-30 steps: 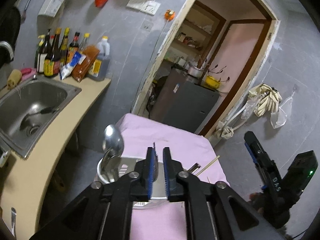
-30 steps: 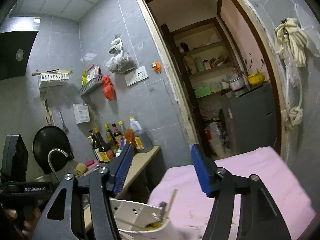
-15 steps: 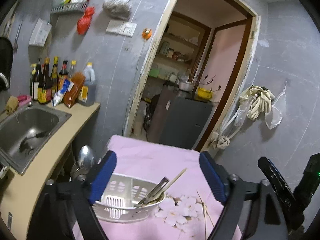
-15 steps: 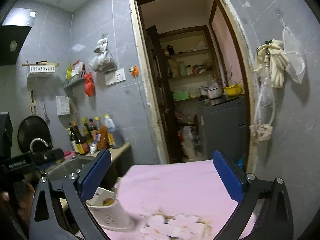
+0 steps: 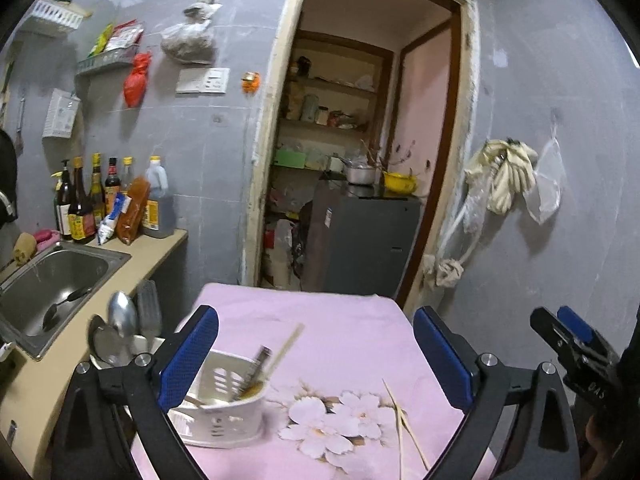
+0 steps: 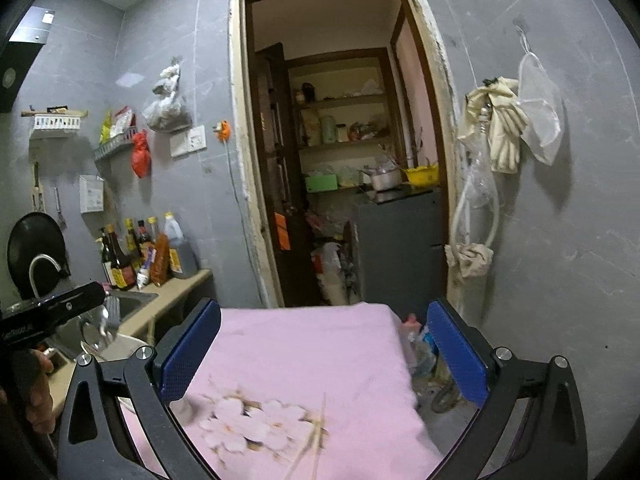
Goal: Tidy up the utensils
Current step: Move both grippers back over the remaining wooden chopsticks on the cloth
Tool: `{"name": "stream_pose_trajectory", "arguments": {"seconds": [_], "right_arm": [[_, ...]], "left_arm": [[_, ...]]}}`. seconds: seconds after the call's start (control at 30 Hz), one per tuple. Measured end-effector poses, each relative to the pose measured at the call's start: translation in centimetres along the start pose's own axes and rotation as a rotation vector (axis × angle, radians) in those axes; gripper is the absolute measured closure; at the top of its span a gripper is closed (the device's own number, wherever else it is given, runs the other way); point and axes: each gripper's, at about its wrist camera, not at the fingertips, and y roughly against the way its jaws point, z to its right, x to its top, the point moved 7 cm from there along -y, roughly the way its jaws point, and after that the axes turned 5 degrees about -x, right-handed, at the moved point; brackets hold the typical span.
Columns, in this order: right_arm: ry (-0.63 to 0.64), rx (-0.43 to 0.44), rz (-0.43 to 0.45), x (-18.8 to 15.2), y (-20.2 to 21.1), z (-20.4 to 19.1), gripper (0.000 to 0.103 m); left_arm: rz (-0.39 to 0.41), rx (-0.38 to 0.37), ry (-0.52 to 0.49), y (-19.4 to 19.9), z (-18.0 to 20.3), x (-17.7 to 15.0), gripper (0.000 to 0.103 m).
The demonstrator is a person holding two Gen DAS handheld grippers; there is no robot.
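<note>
Left gripper [image 5: 316, 356] newly wide open, empty.

We see a pink floral tablecloth [image 5: 320, 336] up front, and a beige counter [image 5: 160, 248] to the left with a steel sink [image 5: 52, 276]. A row of sauce bottles [image 5: 92, 200] stands at the back of the counter, against the grey tiled wall. On that wall: a red bag [image 5: 136, 80], a wire shelf [image 5: 106, 62] and a switch plate [image 5: 203, 80]. The open doorway [image 5: 360, 140] shows pantry shelves and a dark grey cabinet [image 5: 368, 244] with a metal pot [image 5: 360, 174] and a yellow bowl [image 5: 400, 182] on top. Pale gloves, or perhaps rags [image 5: 508, 172], hang right of the door beside a clear plastic bag [image 5: 546, 184]. A black pan [image 6: 36, 256] hangs far left behind a faucet [image 6: 42, 268].
</note>
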Motion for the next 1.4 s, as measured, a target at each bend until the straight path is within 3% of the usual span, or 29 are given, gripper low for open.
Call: {"name": "stream_pose_trajectory", "arguments": {"seconds": [0.3, 0.7, 1.1, 1.4], "right_arm": [[-0.004, -0.042, -0.082, -3.1, -1.5, 3.9, 0.001], [-0.004, -0.062, -0.237, -9.9, -4.1, 7.1, 0.001], [0.071, 0.031, -0.489, -17.7, -8.2, 5.5, 0.002], [0.122, 0.121, -0.565, -19.3, -11.0, 2.8, 0.004]], "left_arm": [[-0.115, -0.057, -0.005, -2.7, 3.4, -4.7, 0.004], [-0.284, -0.08, 0.037, -6.5, 3.9, -10.8, 0.004], [-0.439, -0.025, 0.019, -9.2, 2.6, -16.0, 0.005], [-0.486, -0.045, 0.009, -11.0, 2.0, -16.6, 0.005]]}}
